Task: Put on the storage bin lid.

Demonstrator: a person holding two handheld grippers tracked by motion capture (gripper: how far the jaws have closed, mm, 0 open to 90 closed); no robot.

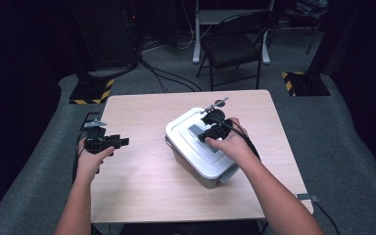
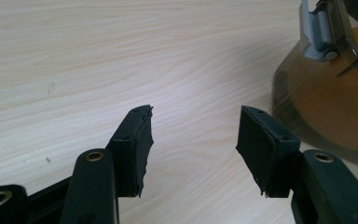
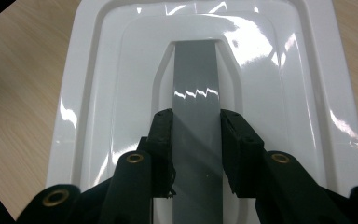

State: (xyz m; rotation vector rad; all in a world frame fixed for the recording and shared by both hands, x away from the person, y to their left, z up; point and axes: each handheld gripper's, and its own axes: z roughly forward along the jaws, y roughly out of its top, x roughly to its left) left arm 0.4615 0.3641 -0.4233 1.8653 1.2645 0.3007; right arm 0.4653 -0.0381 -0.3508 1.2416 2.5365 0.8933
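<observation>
A translucent grey storage box (image 1: 210, 171) with a glossy white lid (image 1: 196, 147) stands right of the table's middle. A flat grey handle (image 3: 196, 84) lies in a hollow along the lid (image 3: 107, 102). My right gripper (image 3: 196, 128) reaches down onto the lid, one black pad against each side of the handle, shut on it. From above, that right gripper (image 1: 209, 133) sits over the lid's far half. My left gripper (image 1: 121, 142) hovers near the table's left edge, open with nothing in it. Between the wide jaws of the left gripper (image 2: 193, 135) lies bare wood, and the box wall (image 2: 326, 107) with a grey latch (image 2: 319, 32) stands off to the right.
The light wooden table (image 1: 147, 196) has bare room left of and in front of the box. On the floor beyond it are a black folding chair (image 1: 235, 46), trailing cables, and two stand bases with yellow-black stripes (image 1: 92, 90) (image 1: 304, 83).
</observation>
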